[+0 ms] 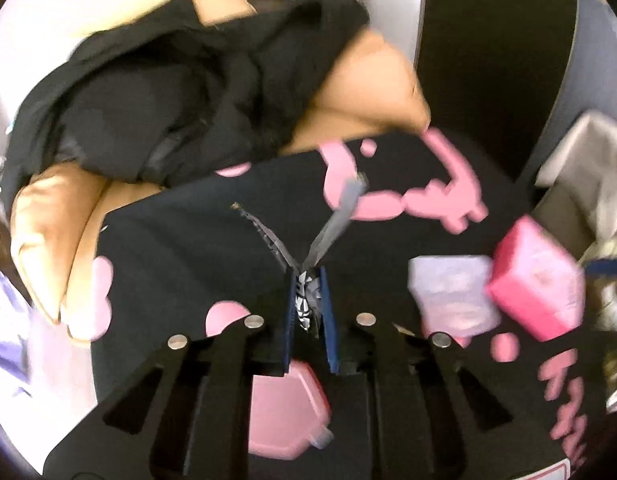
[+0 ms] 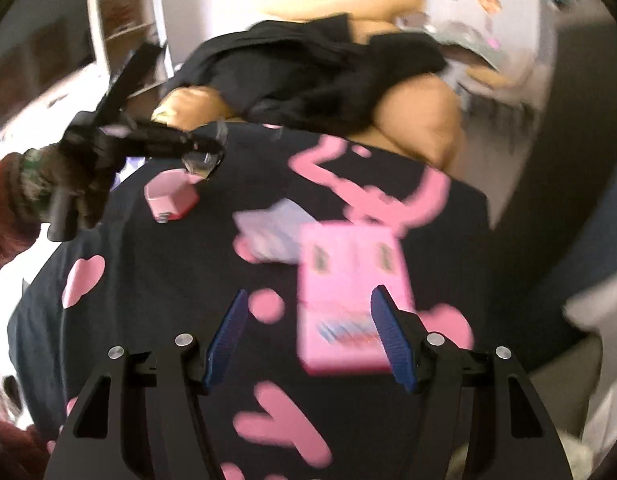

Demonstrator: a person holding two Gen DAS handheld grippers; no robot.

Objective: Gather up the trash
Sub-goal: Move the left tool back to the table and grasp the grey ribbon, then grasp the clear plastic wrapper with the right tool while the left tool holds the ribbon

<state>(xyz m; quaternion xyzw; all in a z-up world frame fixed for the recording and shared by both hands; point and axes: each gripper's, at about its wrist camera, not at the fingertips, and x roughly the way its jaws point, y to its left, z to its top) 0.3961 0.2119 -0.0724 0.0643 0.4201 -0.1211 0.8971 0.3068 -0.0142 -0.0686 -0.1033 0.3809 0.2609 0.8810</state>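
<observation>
Left tongs [image 1: 308, 300]: clamped on a crinkled silvery plastic wrapper [image 1: 332, 220], lifted off the black pink-patterned blanket [image 1: 180, 240] for collecting.
Right tongs [image 2: 308, 336]: spread wide, empty, hovering over a pink cardboard box [image 2: 344, 296] mid-blanket, apparently next.

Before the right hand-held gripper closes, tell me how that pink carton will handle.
The pink carton looks like a flat-sided box, so it probably grips squarely and will not roll. It lies on a soft black blanket, so pushing may drag the fabric. It is likely light and crushable; the open right hand-held gripper should squeeze gently.
</observation>
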